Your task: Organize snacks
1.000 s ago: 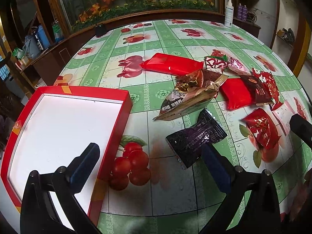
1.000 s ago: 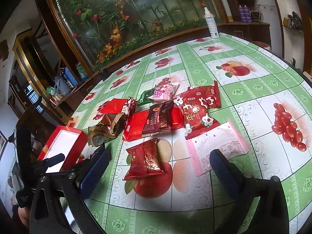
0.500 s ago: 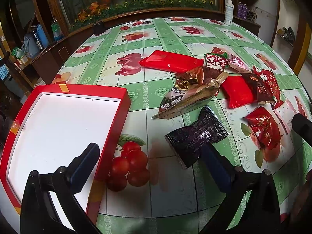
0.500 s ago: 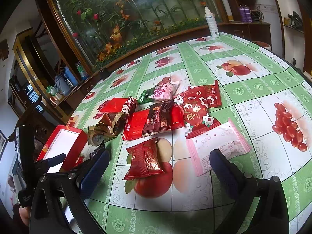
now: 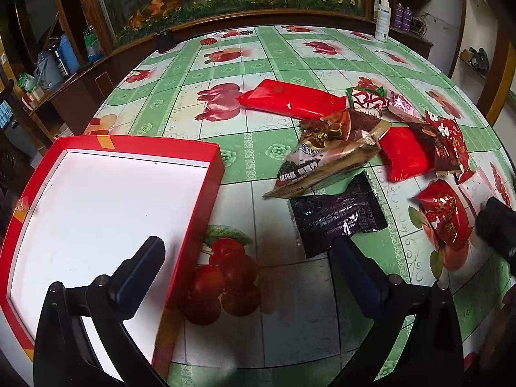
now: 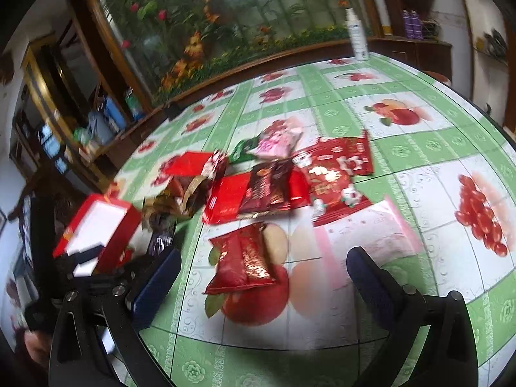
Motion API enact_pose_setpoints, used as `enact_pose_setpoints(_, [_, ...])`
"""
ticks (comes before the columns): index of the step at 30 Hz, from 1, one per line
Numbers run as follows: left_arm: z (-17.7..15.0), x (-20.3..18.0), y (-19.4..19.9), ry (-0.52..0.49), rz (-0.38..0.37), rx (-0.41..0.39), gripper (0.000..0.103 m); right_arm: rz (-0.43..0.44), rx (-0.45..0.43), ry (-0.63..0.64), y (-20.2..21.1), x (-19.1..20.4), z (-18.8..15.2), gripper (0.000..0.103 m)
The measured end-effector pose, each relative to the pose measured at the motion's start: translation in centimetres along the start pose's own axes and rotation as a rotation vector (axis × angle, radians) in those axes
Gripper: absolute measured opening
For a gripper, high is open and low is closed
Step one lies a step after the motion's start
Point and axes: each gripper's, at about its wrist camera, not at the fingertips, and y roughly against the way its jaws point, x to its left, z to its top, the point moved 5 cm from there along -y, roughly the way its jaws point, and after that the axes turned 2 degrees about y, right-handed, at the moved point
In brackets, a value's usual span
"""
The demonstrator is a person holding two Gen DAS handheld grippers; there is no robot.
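Note:
A red box (image 5: pixel 206 193) with a white, empty inside lies at the table's left; it also shows in the right wrist view (image 6: pixel 119 235). Several snack packets lie in a loose pile: a black packet (image 5: pixel 338 216), a brown-gold bag (image 5: pixel 325 164), a long red pack (image 5: pixel 290 100), a small red packet (image 5: pixel 441 213) (image 6: pixel 242 258), a pink packet (image 6: pixel 364 242). My left gripper (image 5: pixel 248 264) is open and empty, over the box's right wall and just short of the black packet. My right gripper (image 6: pixel 261 271) is open and empty, above the small red packet.
The round table has a green fruit-print cloth (image 5: pixel 290 306). A white spray bottle (image 5: pixel 382 22) (image 6: pixel 356 35) stands at the far edge. Wooden cabinets and a glass flower display ring the table's back. The right gripper's body shows at the left view's right edge (image 5: pixel 496 225).
The left gripper has crept a little forward toward the black packet. The right gripper has moved forward and down toward the small red packet; its view is now blurred by motion.

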Motion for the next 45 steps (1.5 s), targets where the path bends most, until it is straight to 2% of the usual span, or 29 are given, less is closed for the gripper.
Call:
enact_pose_setpoints(3, [0.2,-0.1,0.1,-0.016,-0.012,0.006,0.103,-0.006,0.046,0.047,-1.0,1.1,-0.3,0.102])
enact_pose_setpoints(6, [0.5,-0.3,0.1,-0.023,-0.057,0.023,0.103,-0.010,0.117,0.067,-2.5,1.6,-0.4,0.100])
enact_pose_setpoints(8, [0.7,-0.5,-0.1,-0.024,-0.088,0.043,0.103,-0.042,0.155,0.098,-3.3,2.0,-0.5,0.099])
enact_pose_setpoints(9, [0.7,-0.6,-0.2,-0.021,-0.096,0.054,0.103,-0.039,0.159,0.106,-3.4,2.2,-0.4,0.092])
enact_pose_setpoints(11, [0.9,-0.7,-0.4,-0.011,-0.112,0.070,0.103,-0.039,0.167,0.116,-3.6,2.4,-0.3,0.087])
enact_pose_setpoints(12, [0.9,-0.9,-0.6,-0.003,-0.131,0.081,0.103,-0.053,0.171,0.123,-3.7,2.4,-0.3,0.080])
enact_pose_setpoints(13, [0.9,-0.9,-0.6,0.002,-0.137,0.090,0.103,-0.075,0.175,0.140,-3.7,2.4,-0.2,0.068])
enact_pose_setpoints(14, [0.9,-1.0,-0.6,0.006,-0.137,0.090,0.103,-0.105,0.179,0.163,-3.7,2.4,-0.2,0.060])
enact_pose_setpoints(15, [0.9,-1.0,-0.6,0.007,-0.135,0.094,0.103,-0.136,0.181,0.185,-3.7,2.3,-0.2,0.045])
enact_pose_setpoints(16, [1.0,-1.1,-0.6,0.012,-0.136,0.095,0.103,-0.154,0.180,0.193,-3.6,2.0,-0.1,0.043])
enact_pose_setpoints(18, [1.1,-1.2,-0.6,0.026,-0.137,0.103,0.103,-0.127,0.177,0.180,-3.1,1.2,-0.2,0.043])
enact_pose_setpoints(22, [1.2,-1.5,-0.4,0.068,-0.158,0.133,0.103,-0.151,0.168,0.192,-2.1,-0.4,-0.5,0.043])
enact_pose_setpoints(27, [1.3,-2.1,-0.3,0.114,-0.141,0.159,0.103,-0.124,0.149,0.180,-1.1,-1.5,-0.8,0.044])
enact_pose_setpoints(32, [2.1,-2.9,1.7,0.079,-0.091,0.078,0.103,-0.124,0.151,0.193,-1.1,-1.3,-0.8,0.046])
enact_pose_setpoints(34, [1.9,-3.8,2.0,0.062,-0.132,0.079,0.103,-0.101,0.146,0.172,-1.1,-1.5,-0.7,0.046])
enact_pose_setpoints(36, [1.6,-5.1,1.7,0.027,-0.152,0.103,0.103,-0.078,0.142,0.150,-1.0,-1.7,-0.6,0.047])
enact_pose_setpoints(39, [1.2,-5.8,0.7,0.000,-0.118,0.122,0.103,-0.061,0.138,0.134,-0.9,-1.9,-0.5,0.047])
enact_pose_setpoints(45, [1.3,-4.4,-1.6,0.064,-0.096,0.160,0.103,-0.054,0.136,0.128,-1.0,-1.9,-0.5,0.047])
